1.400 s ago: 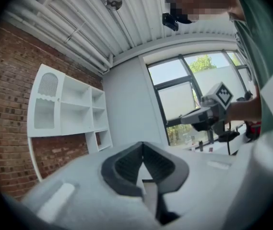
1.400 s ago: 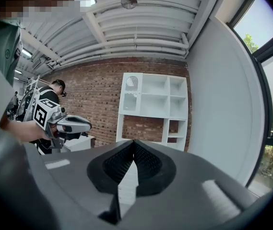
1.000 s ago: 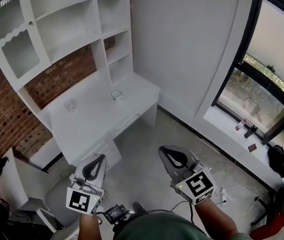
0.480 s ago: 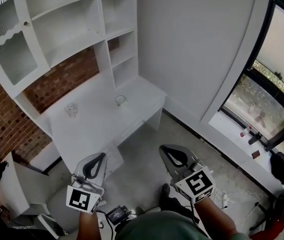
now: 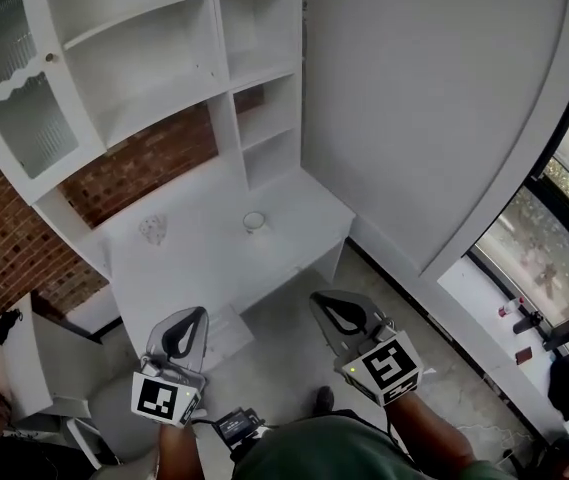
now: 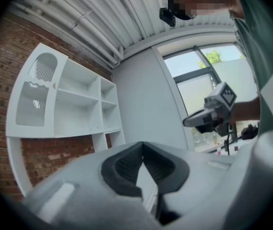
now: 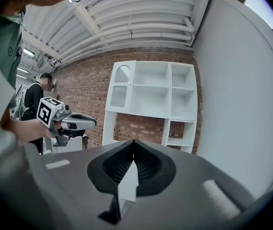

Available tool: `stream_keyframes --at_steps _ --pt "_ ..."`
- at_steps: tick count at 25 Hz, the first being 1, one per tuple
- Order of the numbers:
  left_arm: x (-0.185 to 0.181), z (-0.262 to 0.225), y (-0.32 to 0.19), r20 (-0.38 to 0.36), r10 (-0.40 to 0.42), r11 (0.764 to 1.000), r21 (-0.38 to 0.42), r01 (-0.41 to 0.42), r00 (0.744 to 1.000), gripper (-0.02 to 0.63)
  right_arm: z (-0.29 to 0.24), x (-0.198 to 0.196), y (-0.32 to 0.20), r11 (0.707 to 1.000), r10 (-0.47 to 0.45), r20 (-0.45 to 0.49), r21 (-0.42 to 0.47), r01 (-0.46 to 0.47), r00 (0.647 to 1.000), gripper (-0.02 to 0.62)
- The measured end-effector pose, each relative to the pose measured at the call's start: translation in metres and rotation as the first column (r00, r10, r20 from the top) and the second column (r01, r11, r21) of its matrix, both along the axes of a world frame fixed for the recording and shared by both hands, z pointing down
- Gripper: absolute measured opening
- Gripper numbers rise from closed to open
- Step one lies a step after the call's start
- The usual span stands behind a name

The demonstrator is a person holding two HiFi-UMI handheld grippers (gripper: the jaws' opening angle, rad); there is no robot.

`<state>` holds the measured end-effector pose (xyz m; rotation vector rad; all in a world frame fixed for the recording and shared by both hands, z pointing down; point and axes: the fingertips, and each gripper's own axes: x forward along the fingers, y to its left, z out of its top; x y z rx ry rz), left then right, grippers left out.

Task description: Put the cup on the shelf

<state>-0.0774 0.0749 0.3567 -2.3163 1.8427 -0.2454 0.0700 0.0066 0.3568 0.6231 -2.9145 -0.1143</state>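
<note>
Desk (image 5: 199, 260) w/ shelf unit (image 5: 154, 78) sits nearer & lower in the head view than a sec ago, so approach is underway. Cup (image 5: 254, 221) stands on desk, frame centre, well apart from both tools. Left gripper (image 5: 192, 315) & right gripper (image 5: 324, 303): jaws together, nothing held.

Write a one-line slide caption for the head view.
Left gripper and right gripper, both shut, face a desk bearing a cup.

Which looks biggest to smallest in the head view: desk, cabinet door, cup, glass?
1. desk
2. cabinet door, though it sits nearer the camera
3. cup and glass: about alike, too small to rank
</note>
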Motion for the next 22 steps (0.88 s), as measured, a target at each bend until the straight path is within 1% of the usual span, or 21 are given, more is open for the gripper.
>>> stream_keyframes --at_steps 5,11,13,16,22 --pt "0.02 0.005 -0.039 0.008 -0.047 0.999 -0.008 0.047 0.999 0.003 0.004 0.012 -0.048 0.999 -0.053 0.008 -0.007 0.053 0.999 0.005" --pt "0.034 0.011 -0.07 0.027 -0.084 0.996 -0.032 0.084 0.996 0.003 0.016 0.017 -0.088 0.994 -0.103 0.009 -0.03 0.104 0.995 0.005" --pt "0.032 0.012 -0.078 0.034 -0.092 0.995 -0.045 0.094 0.995 0.003 0.021 0.015 -0.098 0.992 -0.115 -0.002 -0.046 0.115 0.993 0.005" --pt "0.022 0.014 -0.092 0.032 -0.106 0.993 -0.05 0.108 0.994 0.003 0.025 0.005 -0.114 0.991 -0.124 0.004 -0.05 0.124 0.992 0.005" --pt "-0.007 0.028 -0.132 0.01 -0.088 0.994 -0.067 0.088 0.996 0.003 0.032 -0.028 -0.146 0.991 -0.124 -0.015 -0.055 0.123 0.992 0.005"
